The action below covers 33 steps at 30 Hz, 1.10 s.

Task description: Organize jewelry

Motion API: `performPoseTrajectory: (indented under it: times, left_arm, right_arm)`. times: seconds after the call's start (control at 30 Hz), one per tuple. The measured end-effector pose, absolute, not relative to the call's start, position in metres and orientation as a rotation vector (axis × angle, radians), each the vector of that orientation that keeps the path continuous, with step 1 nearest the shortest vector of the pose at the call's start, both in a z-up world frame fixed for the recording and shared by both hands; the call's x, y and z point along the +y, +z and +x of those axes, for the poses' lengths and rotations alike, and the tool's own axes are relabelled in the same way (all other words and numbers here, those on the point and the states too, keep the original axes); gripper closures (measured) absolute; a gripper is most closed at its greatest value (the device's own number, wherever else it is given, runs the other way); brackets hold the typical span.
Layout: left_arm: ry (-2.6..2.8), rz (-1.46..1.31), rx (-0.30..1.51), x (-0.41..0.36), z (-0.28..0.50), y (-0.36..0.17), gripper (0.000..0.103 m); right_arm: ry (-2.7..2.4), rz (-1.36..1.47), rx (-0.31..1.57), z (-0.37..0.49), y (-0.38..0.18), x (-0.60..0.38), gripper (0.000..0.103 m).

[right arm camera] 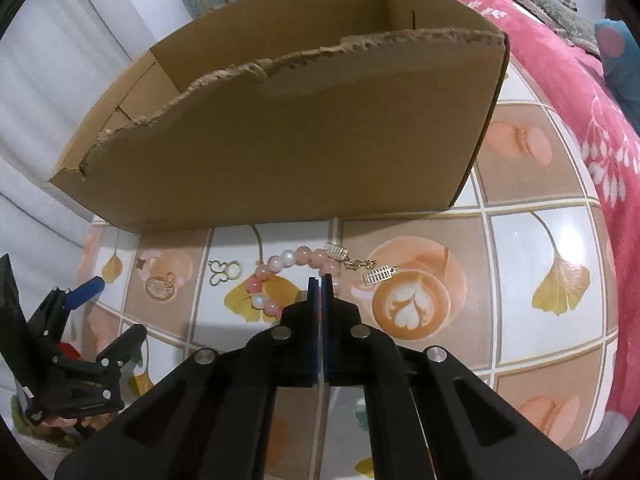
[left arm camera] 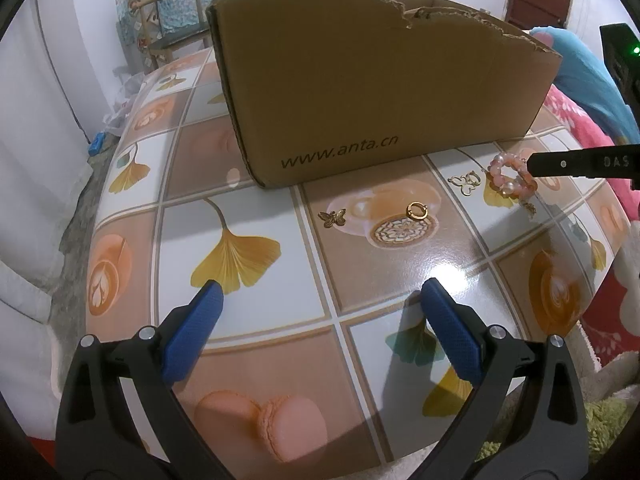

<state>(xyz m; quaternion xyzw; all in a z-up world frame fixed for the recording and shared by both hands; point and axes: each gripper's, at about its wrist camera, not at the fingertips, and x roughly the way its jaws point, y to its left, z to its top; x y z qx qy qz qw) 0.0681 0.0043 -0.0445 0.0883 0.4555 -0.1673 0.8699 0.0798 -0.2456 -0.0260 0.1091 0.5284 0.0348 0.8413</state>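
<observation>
A pink and pearl bead bracelet (left arm camera: 511, 175) (right arm camera: 280, 264) with gold charms (right arm camera: 376, 274) lies on the patterned tablecloth (left arm camera: 256, 216) in front of a cardboard box (left arm camera: 376, 92) (right arm camera: 280, 140). My right gripper (right arm camera: 321, 280) has its jaws together at the bracelet's near side; whether beads are pinched is hidden. It shows in the left wrist view (left arm camera: 532, 164) touching the bracelet. My left gripper (left arm camera: 320, 292) is open and empty, well short of a gold hoop ring (left arm camera: 417, 211), a gold butterfly (left arm camera: 332, 218) and an outline butterfly charm (left arm camera: 466, 182) (right arm camera: 224, 272).
The box is open-topped with torn edges and stands at the back of the table. A pink blanket (right arm camera: 580, 100) lies to the right, and a blue cloth (left arm camera: 580, 64) behind it. A chair (left arm camera: 168, 24) stands beyond the table. The table edge drops off at left.
</observation>
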Motion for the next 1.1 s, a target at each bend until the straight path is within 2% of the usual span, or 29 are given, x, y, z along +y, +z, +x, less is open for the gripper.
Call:
performPoseTrajectory:
  times: [0.3,0.37,0.4,0.43,0.67,0.77,0.8,0.93,1.1]
  left_arm:
    - [-0.351,0.184,0.947,0.004,0.066,-0.045,0.007]
    - [-0.351,0.184,0.947,0.004,0.066,-0.045,0.007]
    - [-0.351,0.184,0.948,0.004,0.066,-0.045,0.007]
    - [-0.351,0.184,0.948,0.004,0.066,-0.045,0.007]
    - [-0.351,0.184,0.946,0.004,0.066,-0.045,0.007]
    - [-0.352,0.183,0.944,0.004,0.065,-0.044,0.007]
    - [-0.352,0.183,0.944,0.004,0.065,-0.044,0.007]
    - [-0.351,0.183,0.942,0.004,0.065,-0.043,0.007]
    - [-0.352,0.183,0.940,0.003,0.065,-0.043,0.007]
  right_arm:
    - [0.050,0.275,1.133,0.079,-0.022,-0.257,0.100]
    - [0.045,0.274,1.146,0.080,-0.026,-0.259,0.089]
    - [0.048,0.276,1.147,0.079,-0.028,-0.257,0.079]
    - [0.045,0.273,1.147,0.079,-0.029,-0.256,0.074]
    - [0.030,0.206,1.165,0.087,-0.043,-0.238,0.076]
    - [0.010,0.160,1.162,0.090,-0.043,-0.233,0.085]
    - [0.008,0.154,1.160,0.091,-0.044,-0.232,0.093]
    - [0.025,0.155,1.144,0.094,-0.043,-0.227,0.093]
    - [0.084,0.202,1.071,0.089,-0.013,-0.234,0.094]
